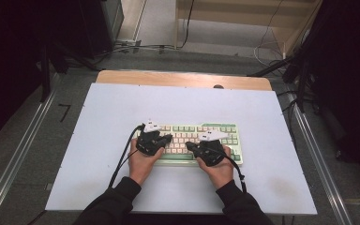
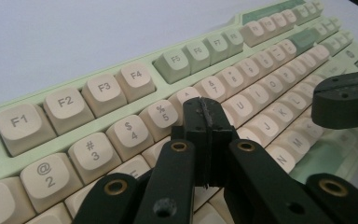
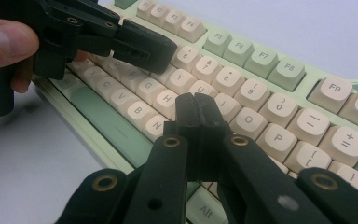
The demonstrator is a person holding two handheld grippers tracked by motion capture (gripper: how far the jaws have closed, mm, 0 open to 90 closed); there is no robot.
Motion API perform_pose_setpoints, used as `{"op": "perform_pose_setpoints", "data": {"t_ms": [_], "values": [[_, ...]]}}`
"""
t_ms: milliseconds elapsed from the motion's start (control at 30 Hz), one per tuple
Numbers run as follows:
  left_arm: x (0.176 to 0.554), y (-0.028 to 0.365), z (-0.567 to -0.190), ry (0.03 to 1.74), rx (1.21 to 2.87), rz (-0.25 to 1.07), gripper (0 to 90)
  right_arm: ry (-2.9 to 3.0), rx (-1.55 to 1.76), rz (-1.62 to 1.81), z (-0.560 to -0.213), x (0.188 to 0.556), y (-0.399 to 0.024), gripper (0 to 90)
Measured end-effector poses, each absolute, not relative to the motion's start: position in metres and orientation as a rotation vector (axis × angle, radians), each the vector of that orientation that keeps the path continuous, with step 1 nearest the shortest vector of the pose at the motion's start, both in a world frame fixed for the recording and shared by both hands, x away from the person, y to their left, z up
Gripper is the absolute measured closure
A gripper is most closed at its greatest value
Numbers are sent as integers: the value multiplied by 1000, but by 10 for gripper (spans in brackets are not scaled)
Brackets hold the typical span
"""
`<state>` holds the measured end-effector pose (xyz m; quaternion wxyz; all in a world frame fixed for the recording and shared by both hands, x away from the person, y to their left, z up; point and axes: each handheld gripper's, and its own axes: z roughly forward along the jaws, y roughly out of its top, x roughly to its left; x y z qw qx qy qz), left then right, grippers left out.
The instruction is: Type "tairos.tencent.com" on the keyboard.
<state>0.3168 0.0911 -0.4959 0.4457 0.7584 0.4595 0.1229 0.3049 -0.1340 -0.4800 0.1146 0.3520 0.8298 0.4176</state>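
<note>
A pale green keyboard point(image 1: 187, 136) with cream and green keys lies on the white mat, near the front middle. A person's hands hold both grippers over it. My left gripper point(image 1: 168, 138) points right over the left half of the keys. Its jaws are shut with nothing between them, tips point(image 2: 205, 108) hovering over the number row near 5 and 6. My right gripper point(image 1: 190, 146) points left over the right half, also shut and holding nothing, tips point(image 3: 196, 103) above the H and J area. The two grippers' tips stand close together but apart.
The white mat point(image 1: 122, 108) covers a wooden table point(image 1: 183, 78) with free surface all round the keyboard. Metal rails point(image 1: 23, 140) run along both sides. Cables point(image 1: 136, 47) and dark stands point(image 1: 304, 70) sit on the floor beyond the far edge.
</note>
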Motion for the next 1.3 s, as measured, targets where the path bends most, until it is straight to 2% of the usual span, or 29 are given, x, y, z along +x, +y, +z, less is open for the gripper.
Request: {"op": "perform_pose_setpoints", "data": {"t_ms": [967, 1000, 1067, 1300], "values": [[304, 104, -480, 1096, 1819, 297, 900, 2429, 1039, 1235, -479, 306, -136, 875], [303, 104, -480, 1099, 1817, 300, 900, 2428, 1041, 1233, -479, 306, -137, 872], [303, 106, -480, 1101, 1817, 298, 900, 2420, 1053, 1242, -479, 306, -139, 790], [300, 114, -478, 1110, 1789, 292, 900, 2410, 1075, 1270, -477, 307, -147, 770]]}}
